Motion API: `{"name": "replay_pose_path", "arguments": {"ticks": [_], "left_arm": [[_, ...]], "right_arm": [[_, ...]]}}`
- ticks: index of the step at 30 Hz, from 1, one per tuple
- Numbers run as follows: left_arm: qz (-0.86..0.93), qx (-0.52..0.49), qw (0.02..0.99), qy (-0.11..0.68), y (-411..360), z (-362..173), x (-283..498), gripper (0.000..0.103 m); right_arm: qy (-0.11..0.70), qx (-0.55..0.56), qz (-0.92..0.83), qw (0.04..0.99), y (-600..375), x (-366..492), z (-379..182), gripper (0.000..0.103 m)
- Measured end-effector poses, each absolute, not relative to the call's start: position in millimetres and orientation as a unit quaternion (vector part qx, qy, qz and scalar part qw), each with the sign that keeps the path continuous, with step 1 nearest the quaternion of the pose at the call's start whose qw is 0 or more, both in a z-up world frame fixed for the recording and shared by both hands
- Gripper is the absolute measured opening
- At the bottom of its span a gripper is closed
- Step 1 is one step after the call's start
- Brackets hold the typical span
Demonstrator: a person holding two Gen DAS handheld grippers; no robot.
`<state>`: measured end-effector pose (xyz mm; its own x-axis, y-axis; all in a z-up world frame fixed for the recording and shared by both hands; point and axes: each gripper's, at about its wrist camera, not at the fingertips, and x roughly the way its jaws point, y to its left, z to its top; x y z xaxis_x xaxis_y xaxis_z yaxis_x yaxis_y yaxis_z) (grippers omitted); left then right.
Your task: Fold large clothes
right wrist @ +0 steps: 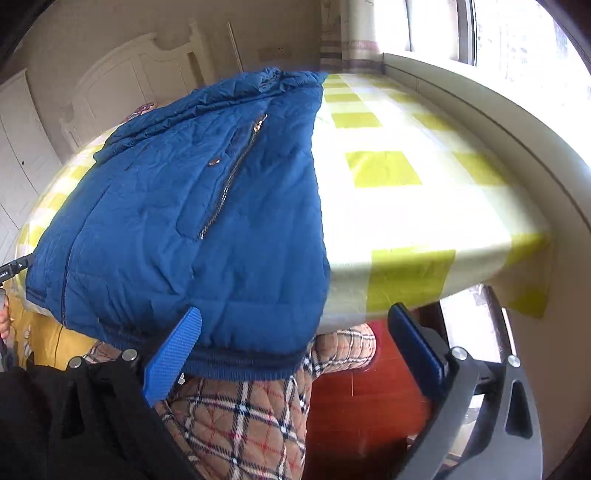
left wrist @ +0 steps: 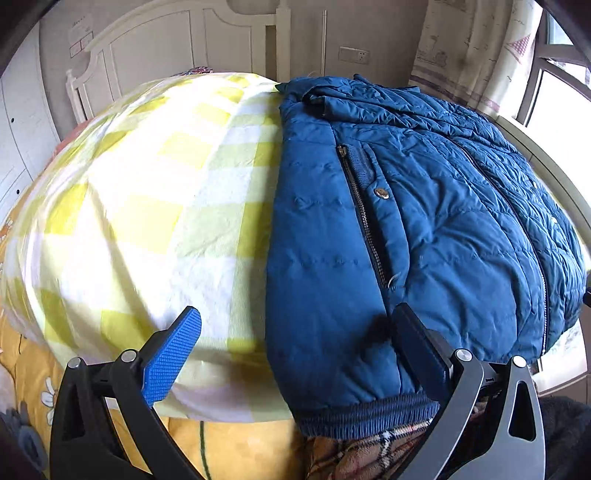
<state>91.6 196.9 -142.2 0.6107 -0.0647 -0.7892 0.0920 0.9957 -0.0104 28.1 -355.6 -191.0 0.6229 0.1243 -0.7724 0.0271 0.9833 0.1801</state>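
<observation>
A blue quilted jacket [left wrist: 424, 221] lies flat on a table with a yellow-and-white checked cloth [left wrist: 147, 203], its ribbed hem at the near edge and its sleeves folded in over the body. My left gripper [left wrist: 295, 332] is open and empty, straddling the jacket's left hem corner just above it. In the right wrist view the same jacket [right wrist: 184, 221] fills the left half of the cloth [right wrist: 406, 184]. My right gripper [right wrist: 295, 332] is open and empty, over the jacket's right hem corner at the table edge.
A white headboard [left wrist: 155, 48] and wall stand behind the table. A window [right wrist: 517, 33] and its sill run along the right side. The person's plaid trousers [right wrist: 240, 417] and a red-brown floor [right wrist: 369, 398] show below the table edge. Yellow bedding [left wrist: 229, 446] lies low left.
</observation>
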Motion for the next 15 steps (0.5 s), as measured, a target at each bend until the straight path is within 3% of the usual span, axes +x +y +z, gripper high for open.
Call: {"name": "replay_pose_path", "arguments": {"ticks": [7, 9, 10, 11, 15], "left_arm": [[-0.044, 0.075, 0.904, 0.419, 188, -151, 56, 0.099], [-0.045, 0.063, 0.904, 0.419, 191, -155, 53, 0.099], [-0.045, 0.055, 0.903, 0.424, 192, -157, 53, 0.099], [-0.046, 0.046, 0.901, 0.429, 194, -159, 51, 0.099], [-0.054, 0.042, 0.903, 0.423, 192, -161, 43, 0.099]], "right_arm": [[0.430, 0.143, 0.103, 0.886, -355, 39, -219, 0.100], [0.426, 0.143, 0.117, 0.885, -350, 41, -222, 0.090], [0.426, 0.141, 0.126, 0.885, -346, 42, -221, 0.076], [0.426, 0.134, 0.126, 0.886, -341, 45, -218, 0.072], [0.421, 0.124, 0.127, 0.890, -340, 38, -216, 0.070]]}}
